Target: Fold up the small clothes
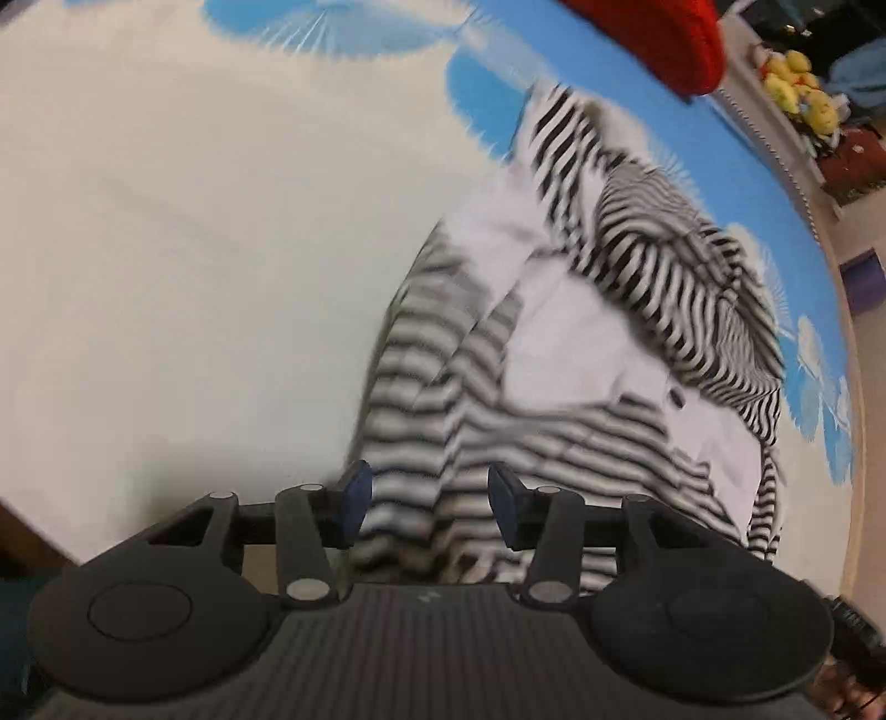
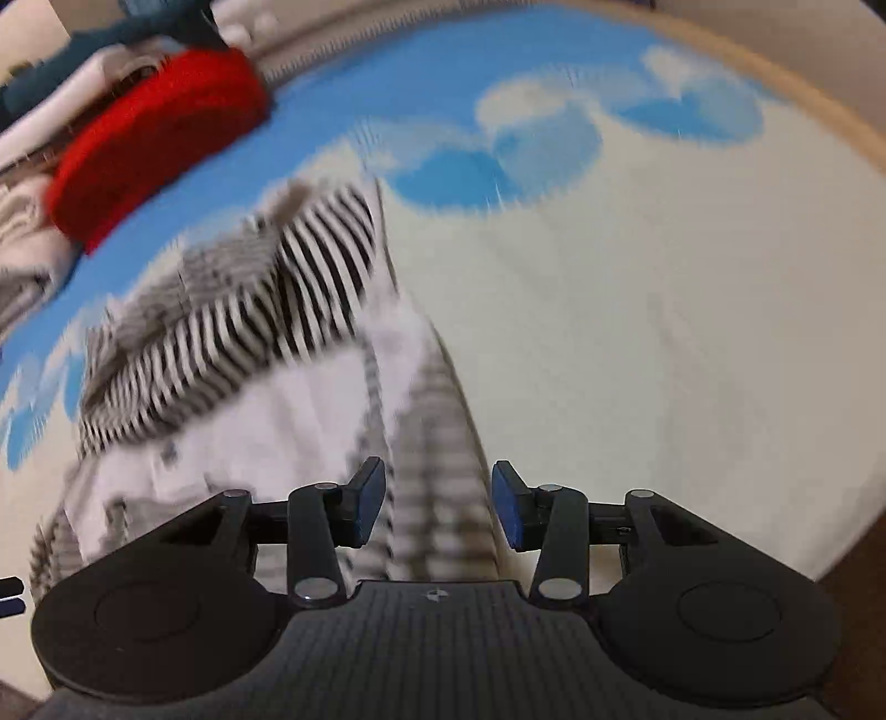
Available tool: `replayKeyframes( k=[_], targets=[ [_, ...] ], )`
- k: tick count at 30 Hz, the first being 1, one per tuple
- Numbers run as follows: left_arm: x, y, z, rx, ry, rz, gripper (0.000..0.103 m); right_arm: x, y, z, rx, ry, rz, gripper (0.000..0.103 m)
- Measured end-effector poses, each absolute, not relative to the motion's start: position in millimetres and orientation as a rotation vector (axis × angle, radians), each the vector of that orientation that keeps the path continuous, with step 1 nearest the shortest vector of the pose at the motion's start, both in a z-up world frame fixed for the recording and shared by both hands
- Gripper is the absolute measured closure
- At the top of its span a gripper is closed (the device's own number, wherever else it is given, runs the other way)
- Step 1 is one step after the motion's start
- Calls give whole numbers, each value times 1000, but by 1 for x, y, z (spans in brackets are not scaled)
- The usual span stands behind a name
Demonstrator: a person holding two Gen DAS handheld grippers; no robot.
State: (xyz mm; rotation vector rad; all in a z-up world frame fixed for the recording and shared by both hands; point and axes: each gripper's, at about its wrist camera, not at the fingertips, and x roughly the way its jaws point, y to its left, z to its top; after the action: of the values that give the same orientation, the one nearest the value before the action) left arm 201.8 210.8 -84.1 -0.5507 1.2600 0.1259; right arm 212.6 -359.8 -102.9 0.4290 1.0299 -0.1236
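A small black-and-white striped garment with white panels [image 1: 554, 343] lies crumpled on a cream and blue bedsheet [image 1: 194, 221]. My left gripper [image 1: 429, 501] is open, its blue pads [image 1: 354, 498] on either side of the garment's near striped edge. In the right wrist view the same garment [image 2: 266, 354] stretches from the far left to between my fingers. My right gripper [image 2: 437, 501] is open, with a striped fold of the garment lying between its pads [image 2: 506, 509]. Both views are motion-blurred.
A red folded item [image 2: 155, 138] sits on a pile of other clothes [image 2: 33, 221] at the far edge of the bed; it also shows in the left wrist view [image 1: 653, 33]. Yellow plush toys [image 1: 797, 88] sit beyond the bed. The sheet [image 2: 637, 332] spreads to the right.
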Motion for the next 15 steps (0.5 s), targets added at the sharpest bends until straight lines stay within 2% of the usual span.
replayKeyframes(
  k=[1, 3, 7, 9, 13, 14, 15],
  targets=[
    [198, 214, -89, -564, 1271, 133, 49, 206, -360, -111, 448, 1058, -139, 53],
    [192, 219, -97, -562, 1270, 152, 38, 199, -360, -124, 484, 1101, -154, 53],
    [188, 229, -109, -622, 1282, 184, 36, 189, -348, -140, 478, 1159, -162, 48],
    [189, 226, -117, -640, 1298, 174, 33, 184, -339, -151, 439, 1204, -157, 48],
    [185, 214, -131, -596, 1323, 151, 34, 174, -321, -152, 312, 1199, -118, 50],
    [183, 212, -131, -585, 1308, 157, 38, 172, -319, -151, 308, 1186, -104, 56],
    [181, 209, -130, -578, 1291, 147, 60, 171, -319, -150, 314, 1177, -86, 84]
  ],
)
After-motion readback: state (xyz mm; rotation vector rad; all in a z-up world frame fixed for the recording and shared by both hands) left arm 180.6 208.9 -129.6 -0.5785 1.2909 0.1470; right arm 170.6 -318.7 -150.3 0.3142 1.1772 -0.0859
